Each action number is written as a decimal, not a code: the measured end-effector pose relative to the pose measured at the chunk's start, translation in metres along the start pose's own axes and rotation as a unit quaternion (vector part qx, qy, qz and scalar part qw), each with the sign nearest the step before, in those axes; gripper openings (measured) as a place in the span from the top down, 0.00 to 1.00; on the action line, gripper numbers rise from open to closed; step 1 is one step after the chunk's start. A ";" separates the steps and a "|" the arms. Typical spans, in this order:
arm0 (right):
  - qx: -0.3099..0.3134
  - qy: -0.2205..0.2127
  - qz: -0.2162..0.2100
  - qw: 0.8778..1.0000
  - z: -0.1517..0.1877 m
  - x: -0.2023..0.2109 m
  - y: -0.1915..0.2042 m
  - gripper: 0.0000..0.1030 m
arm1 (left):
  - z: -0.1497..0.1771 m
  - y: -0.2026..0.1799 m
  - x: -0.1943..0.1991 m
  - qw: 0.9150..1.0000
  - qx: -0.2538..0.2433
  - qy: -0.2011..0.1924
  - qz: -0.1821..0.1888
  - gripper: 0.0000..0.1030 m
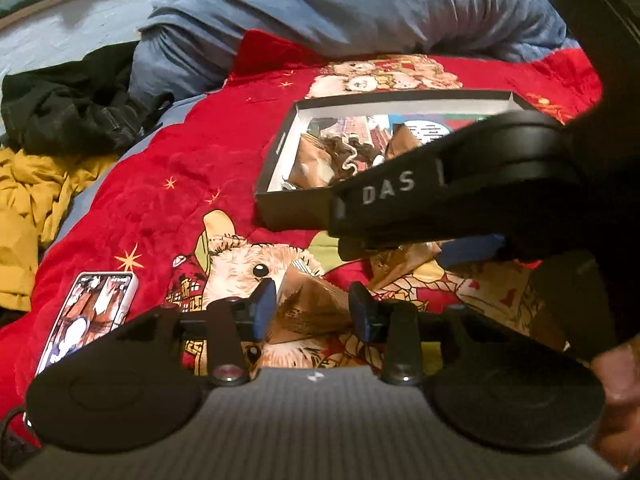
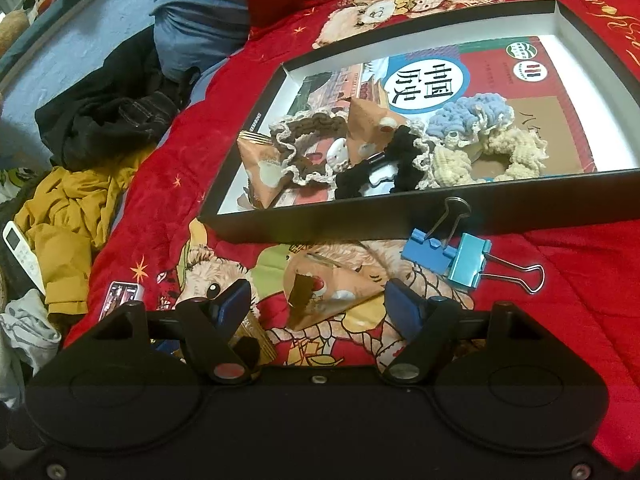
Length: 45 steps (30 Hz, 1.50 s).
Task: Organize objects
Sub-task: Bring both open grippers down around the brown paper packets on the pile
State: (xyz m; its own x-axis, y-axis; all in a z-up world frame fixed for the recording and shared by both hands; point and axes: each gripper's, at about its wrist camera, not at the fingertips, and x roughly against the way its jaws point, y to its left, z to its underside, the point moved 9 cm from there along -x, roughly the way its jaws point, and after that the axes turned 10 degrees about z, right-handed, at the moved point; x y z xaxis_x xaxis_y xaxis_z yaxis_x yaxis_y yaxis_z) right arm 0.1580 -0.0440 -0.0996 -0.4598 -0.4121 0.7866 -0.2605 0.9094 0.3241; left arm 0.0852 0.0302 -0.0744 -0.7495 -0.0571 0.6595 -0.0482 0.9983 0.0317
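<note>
Hovering over a triangular packet (image 2: 328, 294) on the red blanket (image 2: 160, 184), just before the black box (image 2: 400, 220).
Both the left gripper (image 1: 312, 306) and right gripper (image 2: 318, 300) gape wide, straddling packets without gripping; two blue binder clips (image 2: 452, 256) lie beside the box.

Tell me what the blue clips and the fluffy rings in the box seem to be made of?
Blue binder clips: painted sheet metal with glossy bodies and shiny bare wire handles. Fluffy rings: seemingly crocheted chenille yarn, soft and matte, with visibly looped ruffles. Black box: probably matte cardboard.

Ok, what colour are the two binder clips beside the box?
Blue, with silver wire handles: binder clips, clearest in the right wrist view.
</note>
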 end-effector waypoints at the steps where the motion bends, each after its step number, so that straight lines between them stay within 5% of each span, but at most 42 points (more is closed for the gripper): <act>1: 0.001 0.000 0.001 1.000 0.000 -0.001 0.000 0.28 | 0.000 0.001 -0.002 1.000 0.001 0.005 0.000 0.41; 17: 0.013 -0.004 0.031 0.999 0.000 -0.005 -0.003 0.49 | 0.004 0.001 -0.019 0.999 0.001 0.030 -0.010 0.40; 20: 0.010 -0.005 0.031 0.999 0.000 -0.005 -0.004 0.51 | 0.003 0.001 -0.021 1.000 0.000 0.030 -0.010 0.46; 28: 0.007 -0.007 0.028 1.000 -0.002 -0.003 -0.006 0.54 | 0.000 0.010 -0.018 0.999 0.022 0.026 -0.015 0.64; 45: -0.020 -0.013 0.018 1.000 -0.007 0.011 -0.015 0.55 | -0.009 0.018 -0.008 0.999 0.046 0.006 0.004 0.67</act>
State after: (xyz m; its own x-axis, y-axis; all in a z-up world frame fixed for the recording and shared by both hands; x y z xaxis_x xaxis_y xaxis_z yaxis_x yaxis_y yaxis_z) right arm 0.1628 -0.0616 -0.0919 -0.4906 -0.3803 0.7840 -0.2092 0.9248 0.3177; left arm 0.0969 0.0491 -0.0723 -0.7419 -0.0475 0.6689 -0.1026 0.9938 -0.0432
